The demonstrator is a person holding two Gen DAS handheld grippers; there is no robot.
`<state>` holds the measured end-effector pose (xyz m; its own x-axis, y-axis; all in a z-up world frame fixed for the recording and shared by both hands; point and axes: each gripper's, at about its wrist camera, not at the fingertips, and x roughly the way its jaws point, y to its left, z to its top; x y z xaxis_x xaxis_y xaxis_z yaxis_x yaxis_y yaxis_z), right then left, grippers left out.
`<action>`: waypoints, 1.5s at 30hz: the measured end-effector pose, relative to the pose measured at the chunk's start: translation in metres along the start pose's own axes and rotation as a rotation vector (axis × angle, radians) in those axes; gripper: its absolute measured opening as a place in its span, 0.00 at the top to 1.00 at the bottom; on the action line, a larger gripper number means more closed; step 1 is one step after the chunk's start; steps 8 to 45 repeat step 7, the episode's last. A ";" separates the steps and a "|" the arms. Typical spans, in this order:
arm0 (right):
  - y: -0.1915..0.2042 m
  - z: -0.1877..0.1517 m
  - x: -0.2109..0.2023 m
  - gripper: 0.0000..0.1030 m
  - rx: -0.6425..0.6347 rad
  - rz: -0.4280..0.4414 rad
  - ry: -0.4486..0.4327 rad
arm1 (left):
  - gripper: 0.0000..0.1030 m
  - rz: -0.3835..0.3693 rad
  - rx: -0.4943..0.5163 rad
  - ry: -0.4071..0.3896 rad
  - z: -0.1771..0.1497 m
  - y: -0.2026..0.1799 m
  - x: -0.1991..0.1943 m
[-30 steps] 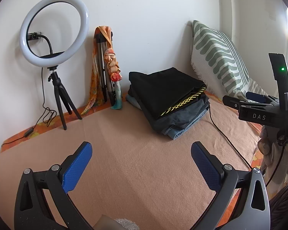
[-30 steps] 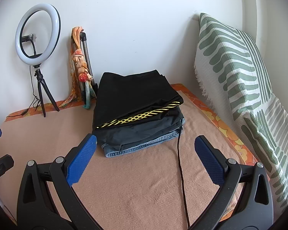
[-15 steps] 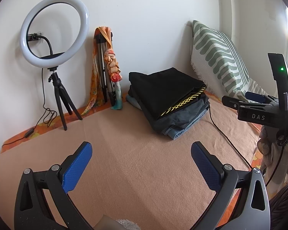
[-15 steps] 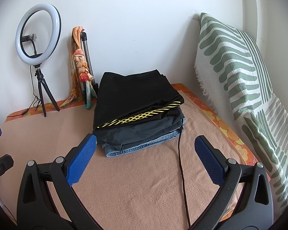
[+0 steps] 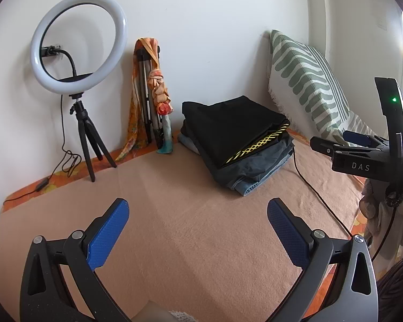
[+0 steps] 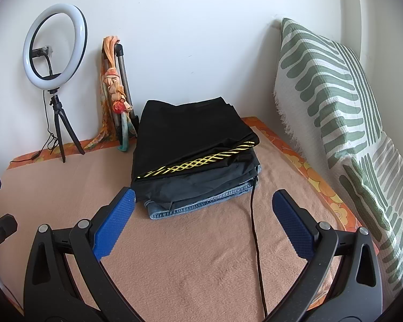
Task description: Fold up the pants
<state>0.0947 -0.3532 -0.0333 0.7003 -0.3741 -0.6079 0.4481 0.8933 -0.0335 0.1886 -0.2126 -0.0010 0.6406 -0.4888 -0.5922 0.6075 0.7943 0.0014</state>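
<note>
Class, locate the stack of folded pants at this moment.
In both wrist views the stack of folded pants lies on the tan blanket near the back wall, between the scarf-draped tripod and the striped pillow.

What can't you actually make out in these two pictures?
- Stack of folded pants: lower layers covered by the black top piece in both views, so the count is unclear.
- Black cable: far end hidden under the stack, near end cut off by the right wrist view's bottom edge.
- Tripod: partly wrapped by an orange scarf.
</note>
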 end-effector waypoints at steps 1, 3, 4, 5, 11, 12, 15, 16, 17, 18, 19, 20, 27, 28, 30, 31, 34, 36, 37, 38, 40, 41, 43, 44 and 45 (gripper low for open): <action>0.001 0.000 0.000 0.00 -0.001 0.001 0.000 | 0.01 0.002 0.000 -0.001 0.000 0.000 0.000; 0.003 0.000 0.000 0.00 -0.001 0.001 0.000 | 0.01 0.006 0.001 -0.004 -0.001 0.000 -0.001; 0.002 0.000 0.000 0.00 -0.001 0.002 0.000 | 0.01 0.005 0.001 -0.004 -0.001 0.000 -0.001; 0.003 0.000 0.000 0.00 -0.001 0.002 0.000 | 0.01 0.006 0.001 -0.005 -0.001 -0.001 -0.002; 0.004 0.000 0.000 0.00 -0.001 0.002 0.001 | 0.01 0.005 0.001 -0.006 -0.001 -0.001 -0.002; 0.004 0.000 0.000 0.00 -0.001 0.002 0.001 | 0.01 0.005 0.001 -0.006 -0.001 -0.001 -0.002; 0.004 0.000 0.000 0.00 -0.001 0.002 0.001 | 0.01 0.005 0.001 -0.006 -0.001 -0.001 -0.002; 0.004 0.000 0.000 0.00 -0.001 0.002 0.001 | 0.01 0.005 0.001 -0.006 -0.001 -0.001 -0.002; 0.004 0.000 0.000 0.00 -0.001 0.002 0.001 | 0.01 0.005 0.001 -0.006 -0.001 -0.001 -0.002; 0.004 0.000 0.000 0.00 -0.001 0.002 0.001 | 0.01 0.005 0.001 -0.006 -0.001 -0.001 -0.002; 0.004 0.000 0.000 0.00 -0.001 0.002 0.001 | 0.01 0.005 0.001 -0.006 -0.001 -0.001 -0.002; 0.004 0.000 0.000 0.00 -0.001 0.002 0.001 | 0.01 0.005 0.001 -0.006 -0.001 -0.001 -0.002; 0.004 0.000 0.000 0.00 -0.001 0.002 0.001 | 0.01 0.005 0.001 -0.006 -0.001 -0.001 -0.002; 0.004 0.000 0.000 0.00 -0.001 0.002 0.001 | 0.01 0.005 0.001 -0.006 -0.001 -0.001 -0.002; 0.004 0.000 0.000 0.00 -0.001 0.002 0.001 | 0.01 0.005 0.001 -0.006 -0.001 -0.001 -0.002; 0.004 0.000 0.000 0.00 -0.001 0.002 0.001 | 0.01 0.005 0.001 -0.006 -0.001 -0.001 -0.002; 0.004 0.000 0.000 0.00 -0.001 0.002 0.001 | 0.01 0.005 0.001 -0.006 -0.001 -0.001 -0.002; 0.004 0.000 0.000 0.00 -0.001 0.002 0.001 | 0.01 0.005 0.001 -0.006 -0.001 -0.001 -0.002; 0.004 0.000 0.000 0.00 -0.001 0.002 0.001 | 0.01 0.005 0.001 -0.006 -0.001 -0.001 -0.002; 0.004 0.000 0.000 0.00 -0.001 0.002 0.001 | 0.01 0.005 0.001 -0.006 -0.001 -0.001 -0.002; 0.004 0.000 0.000 0.00 -0.001 0.002 0.001 | 0.01 0.005 0.001 -0.006 -0.001 -0.001 -0.002; 0.004 0.000 0.000 0.00 -0.001 0.002 0.001 | 0.01 0.005 0.001 -0.006 -0.001 -0.001 -0.002; 0.004 0.000 0.000 0.00 -0.001 0.002 0.001 | 0.01 0.005 0.001 -0.006 -0.001 -0.001 -0.002; 0.004 0.000 0.000 0.00 -0.001 0.002 0.001 | 0.01 0.005 0.001 -0.006 -0.001 -0.001 -0.002; 0.004 0.000 0.000 0.00 -0.001 0.002 0.001 | 0.01 0.005 0.001 -0.006 -0.001 -0.001 -0.002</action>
